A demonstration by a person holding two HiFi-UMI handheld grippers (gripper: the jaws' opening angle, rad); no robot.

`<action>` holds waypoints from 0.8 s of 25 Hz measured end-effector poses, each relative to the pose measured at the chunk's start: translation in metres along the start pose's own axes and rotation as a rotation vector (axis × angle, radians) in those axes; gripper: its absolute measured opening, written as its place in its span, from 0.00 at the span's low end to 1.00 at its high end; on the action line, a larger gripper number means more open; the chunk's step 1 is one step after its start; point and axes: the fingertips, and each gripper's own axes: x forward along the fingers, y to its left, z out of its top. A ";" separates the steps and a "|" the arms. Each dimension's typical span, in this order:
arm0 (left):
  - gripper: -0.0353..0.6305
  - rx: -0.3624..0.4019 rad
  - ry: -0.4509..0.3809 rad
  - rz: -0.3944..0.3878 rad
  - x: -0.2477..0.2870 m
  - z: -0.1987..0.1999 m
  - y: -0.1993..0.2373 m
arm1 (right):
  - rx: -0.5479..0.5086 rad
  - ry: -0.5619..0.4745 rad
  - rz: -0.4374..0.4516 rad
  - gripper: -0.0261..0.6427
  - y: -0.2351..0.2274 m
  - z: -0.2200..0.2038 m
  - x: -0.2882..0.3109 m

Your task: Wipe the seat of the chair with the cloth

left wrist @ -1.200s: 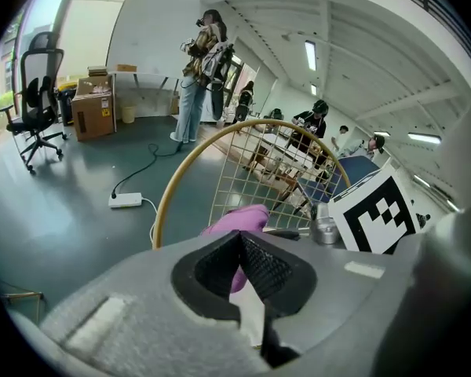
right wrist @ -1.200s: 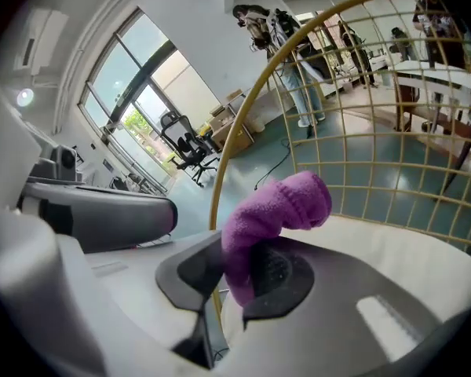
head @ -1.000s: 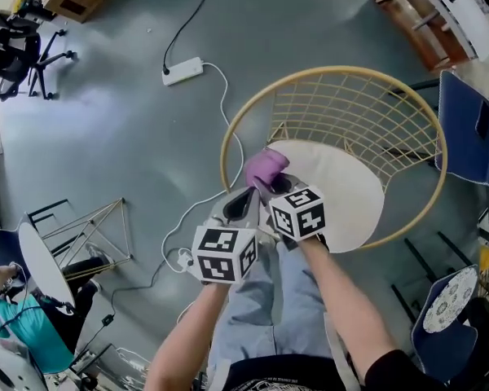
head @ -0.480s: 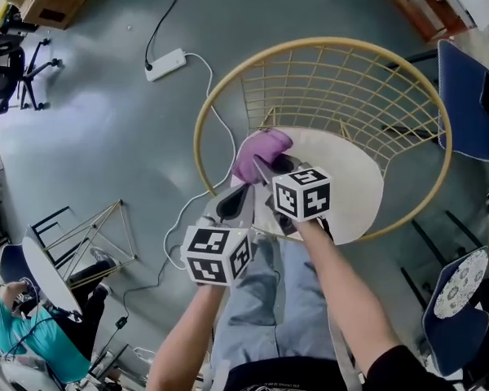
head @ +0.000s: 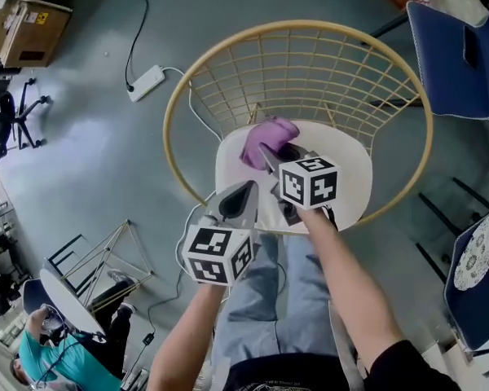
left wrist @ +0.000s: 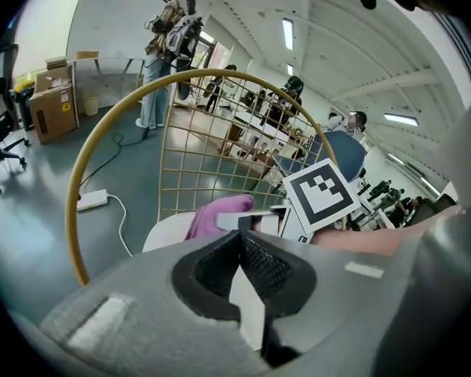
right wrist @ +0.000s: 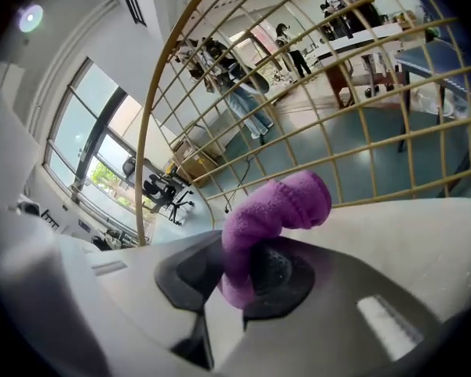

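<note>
A round chair with a yellow wire back (head: 310, 55) and a cream seat (head: 346, 173) stands in front of me. My right gripper (head: 270, 158) is shut on a purple cloth (head: 265, 139), which hangs over the seat's near left part; the cloth (right wrist: 271, 210) bulges out between the jaws in the right gripper view. My left gripper (head: 238, 200) is shut and empty, just left of the right one by the seat's front edge. From the left gripper view the cloth (left wrist: 218, 213) and the seat (left wrist: 166, 232) show beyond its jaws.
A white power strip (head: 147, 81) with cable lies on the grey floor to the left. Blue chairs (head: 460, 63) stand at the right, a folded frame (head: 106, 259) at lower left. People stand in the background (left wrist: 169, 45).
The view has shifted so the chair sits more central. My right gripper with the cloth has moved further in over the seat; the left gripper has followed to the seat's front edge.
</note>
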 end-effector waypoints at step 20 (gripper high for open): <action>0.05 0.141 0.122 -0.139 0.026 -0.012 -0.032 | 0.202 -0.167 -0.260 0.13 -0.088 -0.009 -0.089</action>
